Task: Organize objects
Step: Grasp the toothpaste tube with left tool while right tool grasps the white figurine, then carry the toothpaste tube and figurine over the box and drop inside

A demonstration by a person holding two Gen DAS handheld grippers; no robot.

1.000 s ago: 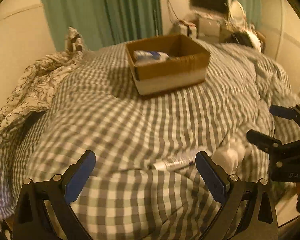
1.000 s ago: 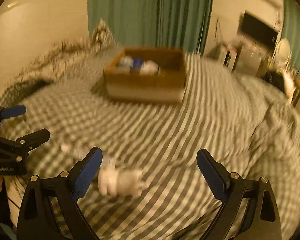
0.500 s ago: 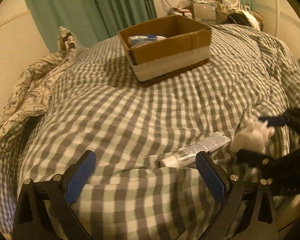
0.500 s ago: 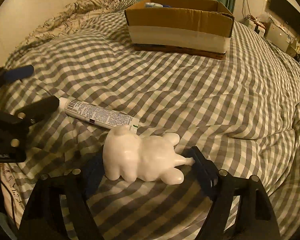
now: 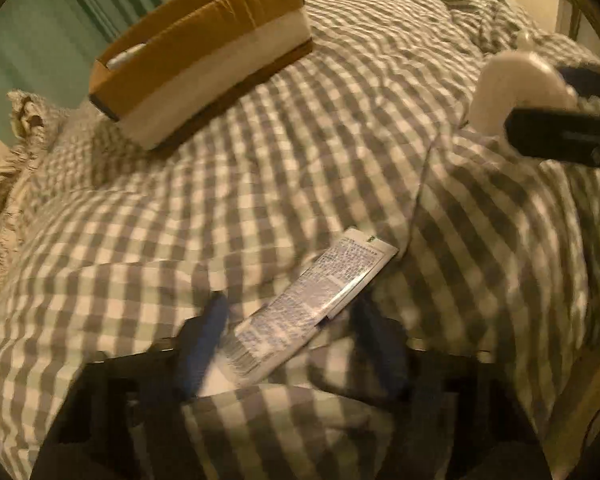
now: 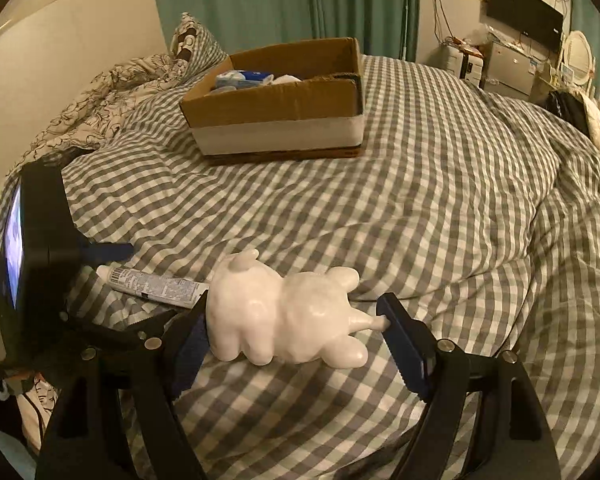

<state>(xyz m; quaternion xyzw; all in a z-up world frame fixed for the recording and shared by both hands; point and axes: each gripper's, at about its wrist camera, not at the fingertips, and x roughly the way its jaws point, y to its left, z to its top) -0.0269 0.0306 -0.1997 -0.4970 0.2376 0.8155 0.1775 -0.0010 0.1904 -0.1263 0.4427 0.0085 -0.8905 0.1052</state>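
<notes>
Nearest in the right wrist view: right gripper [image 6: 292, 344] now clamped on the white animal figurine [image 6: 288, 316], one blue pad against its head end, the other touching its thin tail. Half a second ago figurine lying on the checked bed cover between wider jaws; now seemingly raised a little off the bed cover [image 6: 440, 208], though contact underneath hard to rule out.

Just left of it: toothpaste tube [image 5: 312, 308] flat on the cover, now sitting between the fingers of the left gripper [image 5: 292, 344]. Blurred in the left wrist view, so closing probably under way; fingers narrowed from the wide spread of a moment ago but not visibly gripping the tube yet. Cannot tell whether pads touch it.

Farther back, well apart from both: open cardboard box [image 6: 284, 112] on the bed, already holding a few blue-and-white items.

Meaning for the task: figurine likely secured and ready to carry to the box; tube next, once the left grip is confirmed. Beyond: green curtains [image 6: 284, 0].
</notes>
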